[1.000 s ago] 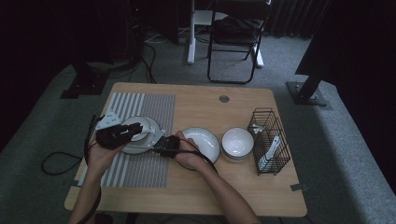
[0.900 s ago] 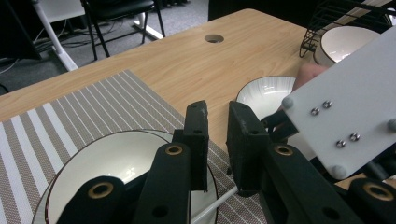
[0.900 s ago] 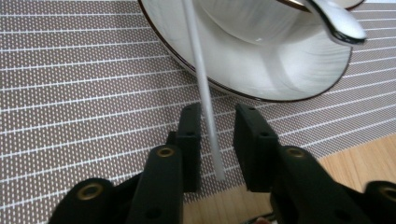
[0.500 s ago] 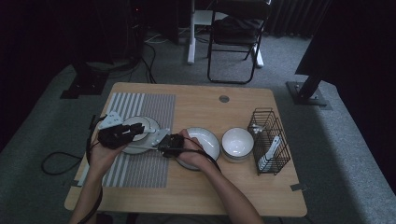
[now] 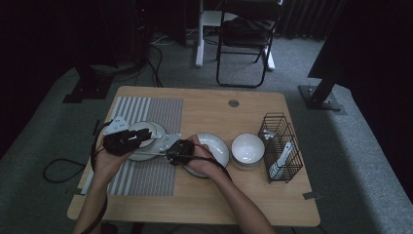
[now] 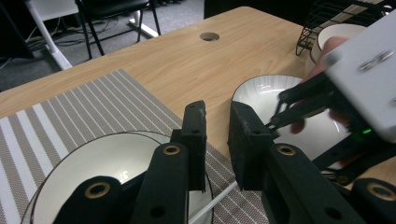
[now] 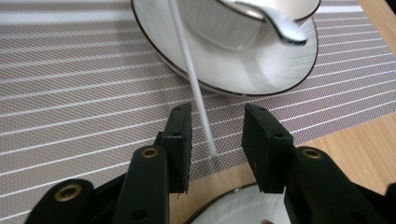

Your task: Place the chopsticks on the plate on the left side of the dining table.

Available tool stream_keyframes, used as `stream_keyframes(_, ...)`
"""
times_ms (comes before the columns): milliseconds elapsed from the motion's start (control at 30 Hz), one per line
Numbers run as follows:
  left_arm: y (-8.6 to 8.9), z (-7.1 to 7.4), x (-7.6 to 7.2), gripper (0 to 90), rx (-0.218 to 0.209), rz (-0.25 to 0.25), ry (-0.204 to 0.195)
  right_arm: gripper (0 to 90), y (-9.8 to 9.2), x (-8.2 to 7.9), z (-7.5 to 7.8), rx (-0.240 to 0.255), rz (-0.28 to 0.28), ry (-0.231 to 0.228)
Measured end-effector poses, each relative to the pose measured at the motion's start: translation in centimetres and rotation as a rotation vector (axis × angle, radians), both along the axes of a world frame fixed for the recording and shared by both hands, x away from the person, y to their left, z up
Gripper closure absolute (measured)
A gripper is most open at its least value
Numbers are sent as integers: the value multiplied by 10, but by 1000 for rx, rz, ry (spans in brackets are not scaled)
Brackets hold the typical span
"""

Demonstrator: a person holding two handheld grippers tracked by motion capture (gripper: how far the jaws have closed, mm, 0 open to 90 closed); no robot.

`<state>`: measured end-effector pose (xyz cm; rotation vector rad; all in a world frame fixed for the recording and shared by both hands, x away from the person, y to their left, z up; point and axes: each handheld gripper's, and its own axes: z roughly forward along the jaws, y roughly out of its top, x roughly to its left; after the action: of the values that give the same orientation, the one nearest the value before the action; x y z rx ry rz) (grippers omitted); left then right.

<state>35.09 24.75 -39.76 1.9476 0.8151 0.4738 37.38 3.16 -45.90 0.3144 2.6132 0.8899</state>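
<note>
- In the high view, the wooden table carries a striped placemat on its left half, between 8 and 10 o'clock of the table's centre.
- A white plate sits on the placemat, a cup standing on it in the right gripper view.
- The left gripper hovers over that plate; in the left gripper view its jaws stand slightly apart with nothing between them.
- The right gripper sits at 3 o'clock of the plate, its hand over a second plate near the table's middle.
- In the right gripper view the right gripper has its jaws open, either side of a thin white stick that lies on the placemat and runs toward 12 o'clock to the plate; the jaws are not touching it.
- A white bowl sits at 3 o'clock of the second plate, just beside it.
- A black wire basket stands at 3 o'clock of the bowl, with white items inside.
- A chair stands on the floor at 12 o'clock beyond the table.
</note>
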Motion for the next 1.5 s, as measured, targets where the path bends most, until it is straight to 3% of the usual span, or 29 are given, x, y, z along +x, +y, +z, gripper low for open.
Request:
stream_keyframes(167,-4,-1,2,769,3,-9,4,617,-13,-9,8,41,2,11)
stream_keyframes(367,-13,0,5,765,5,-30,4,616,-42,-24,9,97,-15,44)
stream_keyframes(433,-13,0,5,765,5,-30,4,621,-48,-27,8,109,-22,52)
stream_keyframes(467,-22,0,8,761,5,-54,9,638,-63,-36,4,117,-41,68)
stream_keyframes(700,-41,-1,13,753,-2,-105,18,683,-89,-55,-5,160,-46,109)
stream_keyframes(900,-59,-1,17,746,7,-149,22,702,-104,-67,-15,157,-26,120)
stream_keyframes(1133,-83,0,21,738,4,-202,24,706,-120,-73,-25,166,-58,130)
stream_keyframes(1367,-102,4,25,731,-8,-246,20,707,-138,-83,-25,217,-83,116)
stream_keyframes(1500,-118,6,27,724,0,-284,18,706,-143,-88,-30,206,-88,123)
